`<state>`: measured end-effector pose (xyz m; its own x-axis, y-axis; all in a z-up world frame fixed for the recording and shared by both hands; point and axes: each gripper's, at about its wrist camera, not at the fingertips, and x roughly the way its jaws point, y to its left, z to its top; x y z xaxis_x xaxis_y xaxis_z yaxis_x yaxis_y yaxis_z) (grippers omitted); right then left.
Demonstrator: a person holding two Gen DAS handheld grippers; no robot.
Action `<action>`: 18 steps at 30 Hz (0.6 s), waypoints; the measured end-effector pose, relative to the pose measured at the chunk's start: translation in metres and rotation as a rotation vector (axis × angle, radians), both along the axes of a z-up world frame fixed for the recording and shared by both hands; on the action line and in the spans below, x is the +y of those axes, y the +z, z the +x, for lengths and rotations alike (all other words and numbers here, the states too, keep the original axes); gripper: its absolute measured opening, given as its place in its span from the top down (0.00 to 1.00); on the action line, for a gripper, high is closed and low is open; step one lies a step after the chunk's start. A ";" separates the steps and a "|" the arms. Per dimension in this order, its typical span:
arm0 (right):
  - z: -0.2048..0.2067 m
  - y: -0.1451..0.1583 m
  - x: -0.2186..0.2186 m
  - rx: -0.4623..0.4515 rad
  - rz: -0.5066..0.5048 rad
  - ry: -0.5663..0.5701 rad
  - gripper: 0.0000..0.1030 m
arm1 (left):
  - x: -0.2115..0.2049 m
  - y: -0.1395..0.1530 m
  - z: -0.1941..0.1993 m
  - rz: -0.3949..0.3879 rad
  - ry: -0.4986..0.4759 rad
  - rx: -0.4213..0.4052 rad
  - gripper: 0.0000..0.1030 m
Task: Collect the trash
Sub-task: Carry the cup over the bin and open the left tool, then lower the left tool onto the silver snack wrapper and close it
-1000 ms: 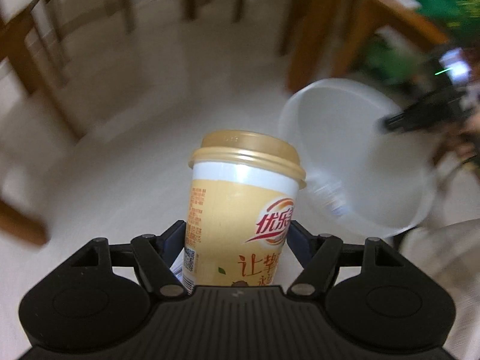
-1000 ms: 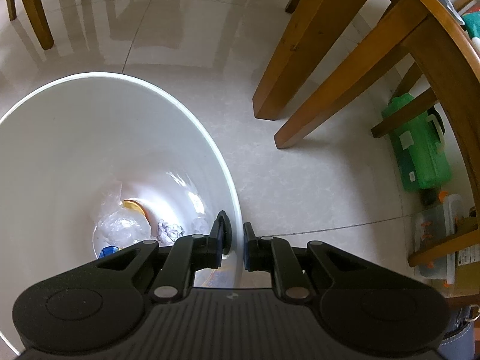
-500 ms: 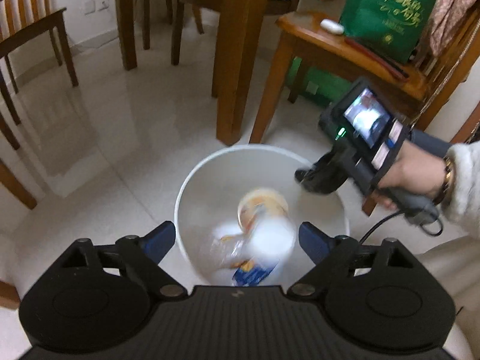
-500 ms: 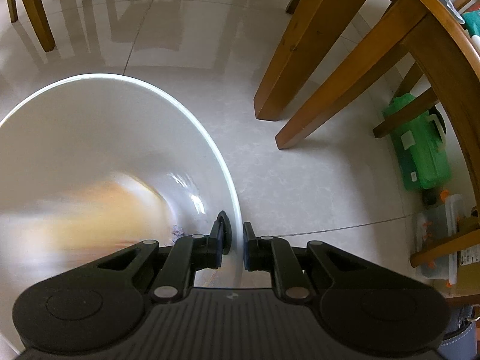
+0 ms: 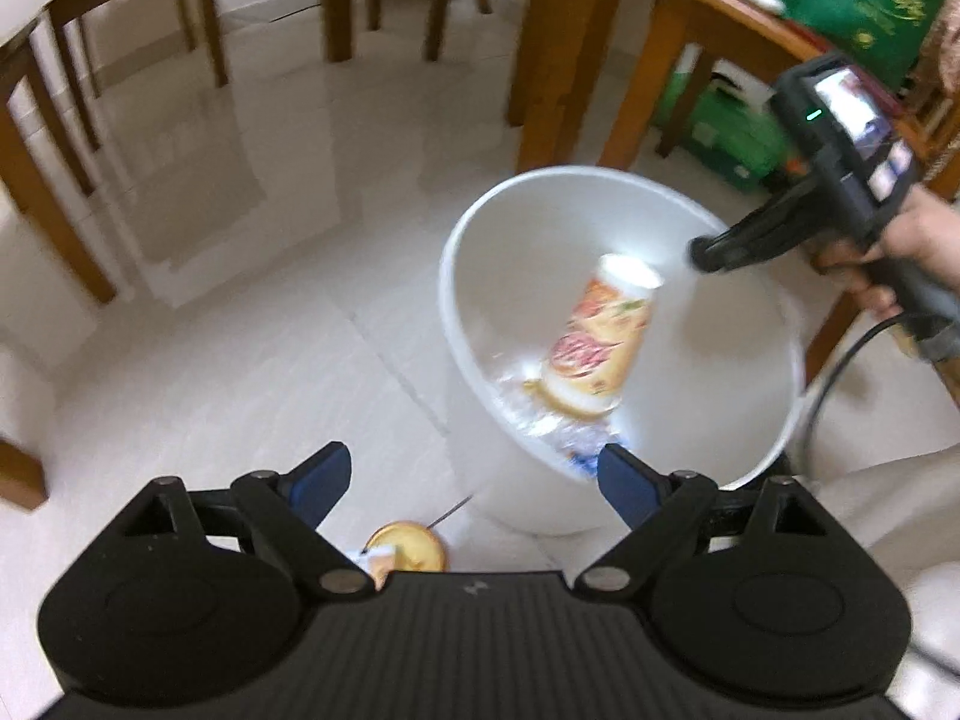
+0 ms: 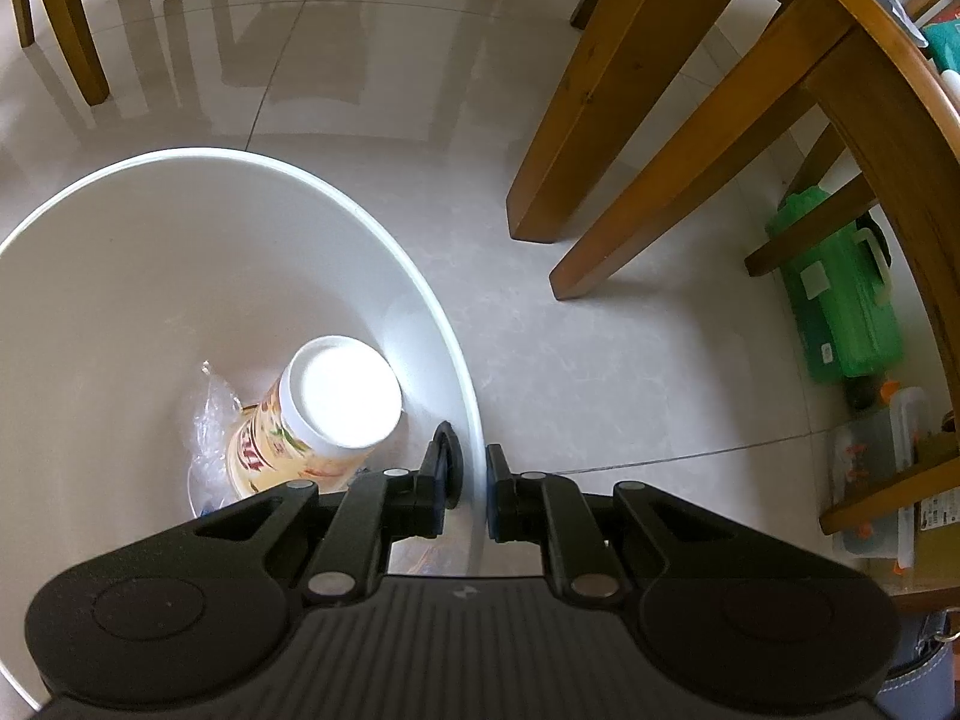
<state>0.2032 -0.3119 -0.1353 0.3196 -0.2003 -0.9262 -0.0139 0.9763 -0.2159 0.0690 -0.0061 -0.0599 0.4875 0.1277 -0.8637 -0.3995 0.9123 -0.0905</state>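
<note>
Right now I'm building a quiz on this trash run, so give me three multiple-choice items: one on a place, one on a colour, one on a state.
1. Where is the milk-tea cup?
A. upside down inside the bin
B. in the left gripper
C. on the chair

2. What colour is the bin?
A. green
B. white
C. black

3. How do the grippers stand?
A. both open
B. both shut on the cup
C. left gripper open, right gripper shut on the bin's rim

Answers: 1 A, its white base faces up among the plastic wrap; 2 B, wall and rim are white; 3 C, nothing sits between the left fingers, while the right ones pinch the rim.
</note>
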 end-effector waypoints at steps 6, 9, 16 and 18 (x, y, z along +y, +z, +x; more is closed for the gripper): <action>0.001 -0.001 0.000 -0.001 0.000 -0.003 0.85 | 0.003 -0.044 -0.033 0.049 0.104 0.071 0.13; 0.001 -0.001 0.000 0.000 -0.001 -0.004 0.85 | 0.005 -0.072 -0.053 0.023 0.156 0.098 0.13; 0.001 0.000 0.002 -0.004 -0.011 -0.006 0.85 | -0.001 -0.150 -0.092 -0.038 0.305 0.125 0.14; 0.001 0.000 0.003 -0.005 -0.015 -0.004 0.85 | -0.006 -0.173 -0.095 -0.037 0.334 0.145 0.15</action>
<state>0.2037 -0.3087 -0.1356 0.3234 -0.2156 -0.9214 -0.0086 0.9730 -0.2307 -0.0255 -0.0117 -0.2332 0.2963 0.2265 -0.9279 -0.6861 0.7263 -0.0417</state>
